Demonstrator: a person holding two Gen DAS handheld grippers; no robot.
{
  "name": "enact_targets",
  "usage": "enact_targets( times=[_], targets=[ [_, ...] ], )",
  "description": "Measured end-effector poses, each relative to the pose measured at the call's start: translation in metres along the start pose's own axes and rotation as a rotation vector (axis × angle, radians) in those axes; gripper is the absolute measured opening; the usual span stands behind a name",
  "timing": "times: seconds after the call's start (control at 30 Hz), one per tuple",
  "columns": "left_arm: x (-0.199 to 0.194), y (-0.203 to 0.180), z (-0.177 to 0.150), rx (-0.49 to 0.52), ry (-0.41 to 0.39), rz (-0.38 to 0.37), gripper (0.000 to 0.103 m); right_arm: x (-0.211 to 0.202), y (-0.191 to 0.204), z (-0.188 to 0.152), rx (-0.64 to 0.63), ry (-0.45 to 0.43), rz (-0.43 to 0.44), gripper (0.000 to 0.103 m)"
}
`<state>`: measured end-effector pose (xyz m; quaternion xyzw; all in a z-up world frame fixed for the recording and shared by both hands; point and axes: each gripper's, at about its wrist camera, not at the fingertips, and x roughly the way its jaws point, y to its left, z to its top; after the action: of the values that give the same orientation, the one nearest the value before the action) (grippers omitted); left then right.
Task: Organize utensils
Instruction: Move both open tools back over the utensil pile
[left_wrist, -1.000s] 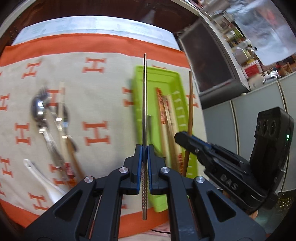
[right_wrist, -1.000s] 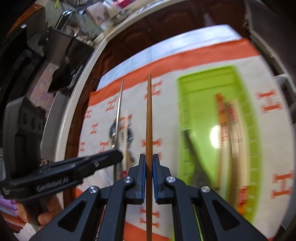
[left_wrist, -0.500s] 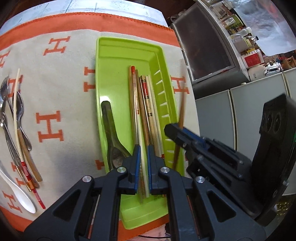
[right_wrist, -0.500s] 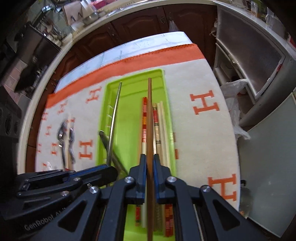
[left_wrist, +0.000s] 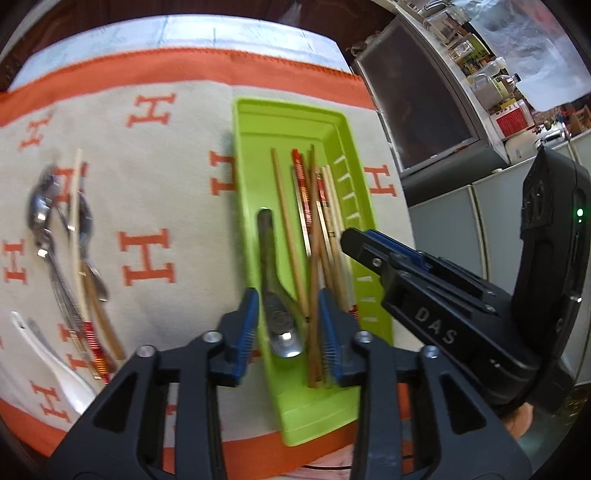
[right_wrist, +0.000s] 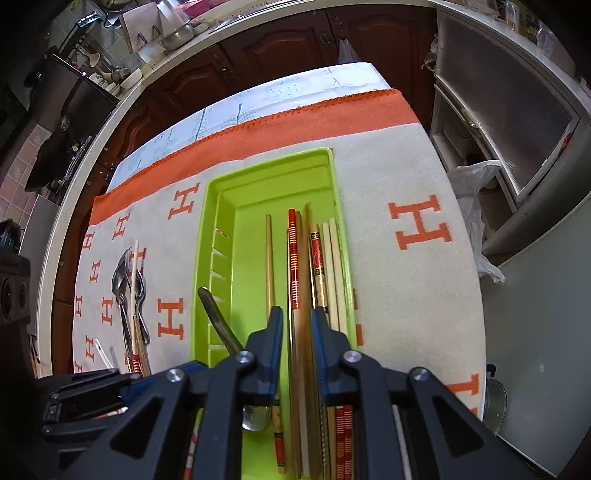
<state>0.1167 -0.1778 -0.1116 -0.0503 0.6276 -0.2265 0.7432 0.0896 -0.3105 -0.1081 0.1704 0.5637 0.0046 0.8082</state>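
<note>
A lime green tray (left_wrist: 258, 122) (right_wrist: 221, 206) lies on the cream and orange cloth. It holds several chopsticks (left_wrist: 317, 221) (right_wrist: 293, 266) and a metal spoon (left_wrist: 275, 291) (right_wrist: 218, 317). My left gripper (left_wrist: 288, 328) is open and empty above the tray's near end. My right gripper (right_wrist: 297, 332) is open over the chopsticks, with a brown chopstick (right_wrist: 306, 295) lying blurred between its jaws. The right gripper also shows at the right in the left wrist view (left_wrist: 373, 247).
Loose spoons and chopsticks (left_wrist: 74, 251) (right_wrist: 133, 288) and a white ceramic spoon (left_wrist: 48, 354) lie on the cloth (left_wrist: 147, 177) left of the tray. The table's right edge borders grey cabinets (left_wrist: 461, 221). Dark wooden cabinets (right_wrist: 258, 55) stand beyond the far edge.
Both grippers were shut on a chopstick each, the left on a metal one, the right on a brown one. Both moved over the tray, opened, and the chopsticks dropped in.
</note>
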Motion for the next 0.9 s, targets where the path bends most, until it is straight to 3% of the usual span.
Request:
enact_targets(
  times=[0.27,0.47,0.67,0.9],
  targets=[
    [-0.04,0.027,-0.018,0.071,-0.099,0.111,0.037,-0.013,0.016,-0.011,-0.013,-0.014,0.038,0.021],
    [-0.079,0.069,-0.025,0.06,-0.182,0.202,0.037,-0.017,0.047,-0.024,-0.072,-0.005,0.075,0.021],
    [-0.115,0.118,-0.031,-0.01,-0.229,0.227,0.037,-0.017,0.088,-0.035,-0.152,0.015,0.125,0.021],
    [-0.131,0.145,-0.039,-0.017,-0.257,0.244,0.037,-0.014,0.129,-0.041,-0.226,0.038,0.158,0.021]
  ],
)
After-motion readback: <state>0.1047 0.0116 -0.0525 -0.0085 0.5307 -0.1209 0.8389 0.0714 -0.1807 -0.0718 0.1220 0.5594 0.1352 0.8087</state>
